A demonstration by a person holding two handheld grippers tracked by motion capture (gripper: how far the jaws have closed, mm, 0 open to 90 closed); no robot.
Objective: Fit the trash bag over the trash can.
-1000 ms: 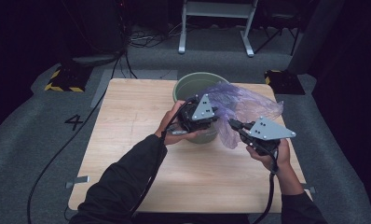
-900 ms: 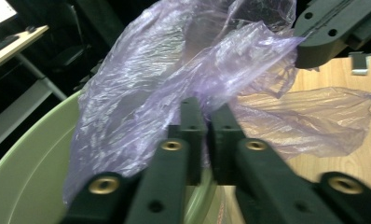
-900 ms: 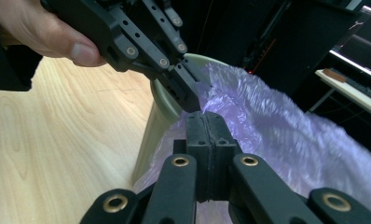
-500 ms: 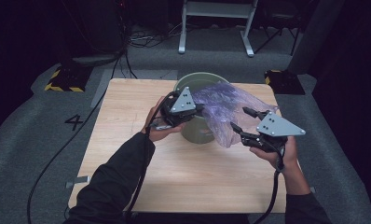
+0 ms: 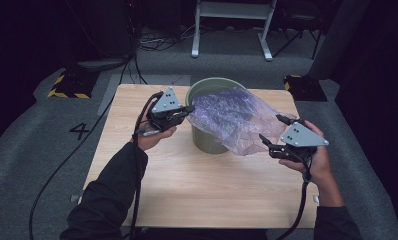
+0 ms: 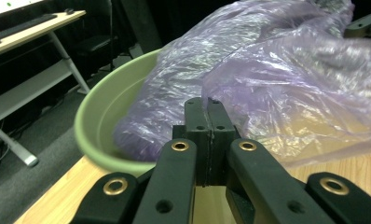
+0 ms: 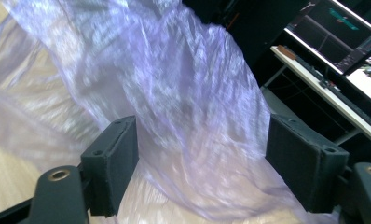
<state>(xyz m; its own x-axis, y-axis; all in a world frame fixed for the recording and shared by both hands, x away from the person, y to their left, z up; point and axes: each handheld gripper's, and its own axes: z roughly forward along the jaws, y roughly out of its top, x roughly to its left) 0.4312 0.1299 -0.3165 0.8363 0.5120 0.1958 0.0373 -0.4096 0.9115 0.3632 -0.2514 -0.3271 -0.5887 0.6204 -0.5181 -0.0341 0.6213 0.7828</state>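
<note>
A pale green bucket (image 5: pixel 207 142) stands on the wooden table (image 5: pixel 187 190); its rim shows in the left gripper view (image 6: pixel 94 122). A crumpled, see-through purple plastic bag (image 5: pixel 232 117) lies in it and spills over the right side. My left gripper (image 5: pixel 189 108) is at the bucket's left rim, jaws pressed together (image 6: pixel 207 101), seemingly pinching the bag's (image 6: pixel 277 79) thin edge. My right gripper (image 5: pixel 270 127) is to the right of the bucket. Its jaws have just been opening and stand wide (image 7: pixel 200 163); loose bag film (image 7: pixel 183 102) hangs between the pads, untouched.
The bucket sits near the table's far edge, towards the middle. Behind the table are a white metal stand (image 5: pixel 232 25), cables on the grey floor and a yellow-black striped block (image 5: pixel 67 85). A cable (image 5: pixel 62 170) trails off the table's left side.
The left gripper moved left from the bucket's front to its left rim, jaws shut. The right gripper opened, let go of the bag and drew back to the right.
</note>
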